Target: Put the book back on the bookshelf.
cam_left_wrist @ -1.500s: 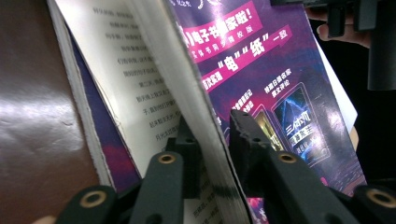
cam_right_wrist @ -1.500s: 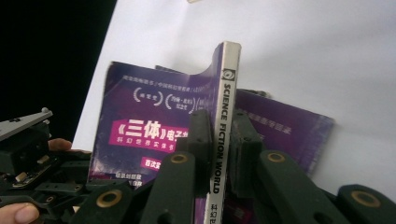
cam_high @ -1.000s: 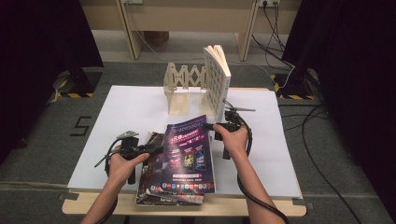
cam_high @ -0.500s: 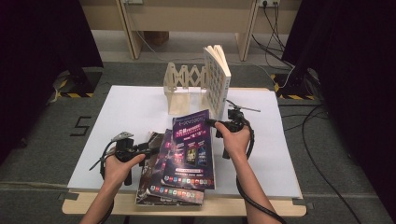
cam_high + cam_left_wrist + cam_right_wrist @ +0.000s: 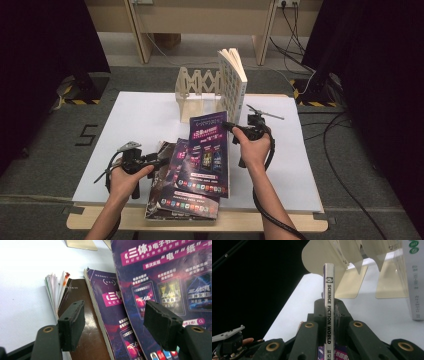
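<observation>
On the white counter [image 5: 140, 120], the right tongs [image 5: 231, 128] clamp a magazine [image 5: 210, 150] by its spine, raised near the front edge, long axis toward the rack [image 5: 197, 92]. The left tongs [image 5: 159, 160], jaws just opened, stand empty beside the pile [image 5: 170, 195].

Landmark: book rack [image 5: 196, 92], at far middle of worktop [image 5: 145, 112]. Upright book [image 5: 232, 82] stands in rack, at its right end. Raised magazine [image 5: 210, 152] nearer than rack, lifted off worktop. Right gripper [image 5: 231, 127] at raised magazine's right edge, spine between jaws, nearer than rack's right end. Magazine stack [image 5: 170, 192] on worktop, nearer than rack, partly under raised magazine. Left gripper [image 5: 159, 161] left of stack, nearer and left of rack.
</observation>
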The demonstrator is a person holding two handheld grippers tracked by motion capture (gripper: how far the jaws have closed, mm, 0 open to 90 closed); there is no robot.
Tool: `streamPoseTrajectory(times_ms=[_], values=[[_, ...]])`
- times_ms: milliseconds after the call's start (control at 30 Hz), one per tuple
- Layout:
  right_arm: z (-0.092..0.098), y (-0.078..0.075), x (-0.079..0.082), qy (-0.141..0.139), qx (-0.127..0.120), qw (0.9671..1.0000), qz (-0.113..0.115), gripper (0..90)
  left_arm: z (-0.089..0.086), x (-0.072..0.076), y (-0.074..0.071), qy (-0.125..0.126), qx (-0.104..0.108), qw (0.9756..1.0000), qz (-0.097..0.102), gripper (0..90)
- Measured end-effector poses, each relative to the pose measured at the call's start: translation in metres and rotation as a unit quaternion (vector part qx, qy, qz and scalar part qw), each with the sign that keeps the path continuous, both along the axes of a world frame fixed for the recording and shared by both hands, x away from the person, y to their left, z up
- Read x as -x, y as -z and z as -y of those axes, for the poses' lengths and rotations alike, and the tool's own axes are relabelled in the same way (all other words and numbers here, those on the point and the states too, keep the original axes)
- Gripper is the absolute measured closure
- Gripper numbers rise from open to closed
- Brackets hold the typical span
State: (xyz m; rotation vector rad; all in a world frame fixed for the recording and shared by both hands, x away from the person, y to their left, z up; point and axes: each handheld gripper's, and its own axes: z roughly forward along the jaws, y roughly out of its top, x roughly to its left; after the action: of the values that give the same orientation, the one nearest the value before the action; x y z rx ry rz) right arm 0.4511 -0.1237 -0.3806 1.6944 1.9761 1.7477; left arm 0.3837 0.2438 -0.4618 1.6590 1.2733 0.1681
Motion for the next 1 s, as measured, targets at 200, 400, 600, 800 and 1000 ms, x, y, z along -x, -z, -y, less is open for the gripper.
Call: streamPoseTrajectory(times_ms=[200, 400, 600, 800, 1000], values=[[0.002, -0.005, 0.0, 0.01, -0.006, 0.9999, 0.009, 83.4, -0.001, 0.0, -0.001, -0.002, -0.006, 1.0, 0.004, 32.3], [0.002, -0.012, 0.001, 0.021, -0.004, 0.9994, 0.028, 83.4, -0.001, 0.0, 0.0, 0.0, -0.004, 1.0, 0.0, 32.3], [0.002, -0.021, 0.001, 0.029, -0.005, 0.9986, 0.045, 83.4, -0.002, -0.001, -0.001, 0.0, -0.006, 1.0, 0.002, 32.2], [0.001, -0.025, 0.0, 0.034, -0.003, 0.9978, 0.056, 83.5, -0.002, 0.0, 0.0, 0.002, -0.007, 1.0, -0.001, 32.1], [0.0, -0.029, -0.002, 0.039, 0.0, 0.9971, 0.066, 83.5, -0.002, -0.001, 0.0, 0.001, -0.008, 1.0, 0.001, 32.0]])
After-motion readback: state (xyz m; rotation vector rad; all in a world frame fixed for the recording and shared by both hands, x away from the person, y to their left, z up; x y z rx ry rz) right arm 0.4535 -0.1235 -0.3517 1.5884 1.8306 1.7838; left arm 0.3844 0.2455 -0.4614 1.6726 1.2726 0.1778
